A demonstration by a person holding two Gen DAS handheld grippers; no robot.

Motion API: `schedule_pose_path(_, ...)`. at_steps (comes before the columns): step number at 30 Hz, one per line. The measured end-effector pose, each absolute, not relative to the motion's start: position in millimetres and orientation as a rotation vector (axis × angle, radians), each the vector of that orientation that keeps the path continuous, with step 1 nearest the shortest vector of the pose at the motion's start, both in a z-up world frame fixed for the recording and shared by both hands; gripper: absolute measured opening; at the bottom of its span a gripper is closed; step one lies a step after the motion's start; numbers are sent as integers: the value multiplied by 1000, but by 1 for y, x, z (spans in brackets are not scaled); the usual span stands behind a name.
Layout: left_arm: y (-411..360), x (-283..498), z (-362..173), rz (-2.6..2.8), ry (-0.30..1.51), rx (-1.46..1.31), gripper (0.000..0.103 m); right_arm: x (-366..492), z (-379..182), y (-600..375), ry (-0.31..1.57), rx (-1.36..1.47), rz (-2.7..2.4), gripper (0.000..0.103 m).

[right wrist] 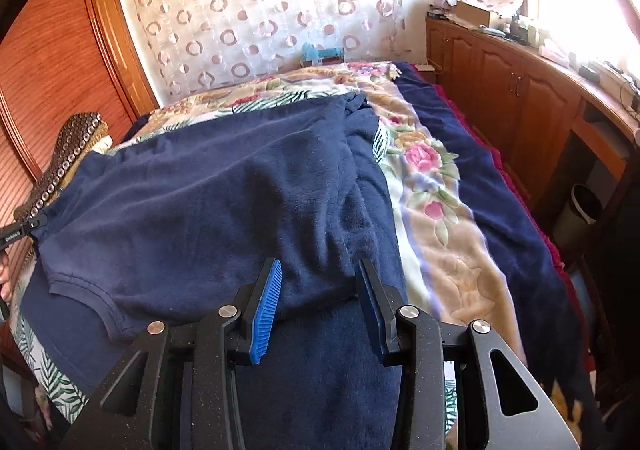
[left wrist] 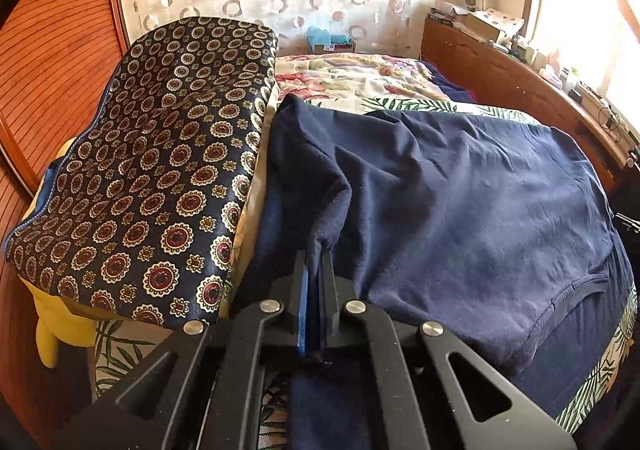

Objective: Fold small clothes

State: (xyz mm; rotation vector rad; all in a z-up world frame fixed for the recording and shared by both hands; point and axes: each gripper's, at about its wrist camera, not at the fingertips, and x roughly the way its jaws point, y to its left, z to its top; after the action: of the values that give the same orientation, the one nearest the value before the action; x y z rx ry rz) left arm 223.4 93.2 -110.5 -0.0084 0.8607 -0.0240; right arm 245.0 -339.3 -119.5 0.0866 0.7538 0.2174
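A navy blue T-shirt (left wrist: pixel 460 202) lies spread on the bed, its collar near the front right in the left wrist view. My left gripper (left wrist: pixel 318 250) is shut on a bunched edge of the shirt at its left side, lifting it into a ridge. In the right wrist view the same shirt (right wrist: pixel 208 202) covers the middle of the bed. My right gripper (right wrist: pixel 320 270) is open, its blue-padded fingers (right wrist: pixel 266 302) straddling the shirt's near right edge without pinching it. The left gripper's tip (right wrist: pixel 24 228) shows at the far left, at the shirt's edge.
A dark patterned cushion (left wrist: pixel 152 178) lies left of the shirt. A floral blanket (right wrist: pixel 436 218) and a navy blanket (right wrist: pixel 492 186) cover the bed's right side. Wooden cabinets (right wrist: pixel 520 102) run along the right, a wooden wardrobe (right wrist: pixel 52 62) along the left, and a small bin (right wrist: pixel 580 214) stands by the bed.
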Motion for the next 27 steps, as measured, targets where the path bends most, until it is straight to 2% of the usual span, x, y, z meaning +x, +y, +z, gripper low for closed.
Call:
schedule_pose_path(8,94,224,-108,-37,858,-14,4,259,-113,-326,768,37,225,40)
schedule_pose_path(17,91,219,-109,-50,854,-17,4,218,-115,-326,768,3,269,40)
schedule_pose_path(27,87,221,-109,-60,854,-16,4,247,-113,-332,793,50,209,40)
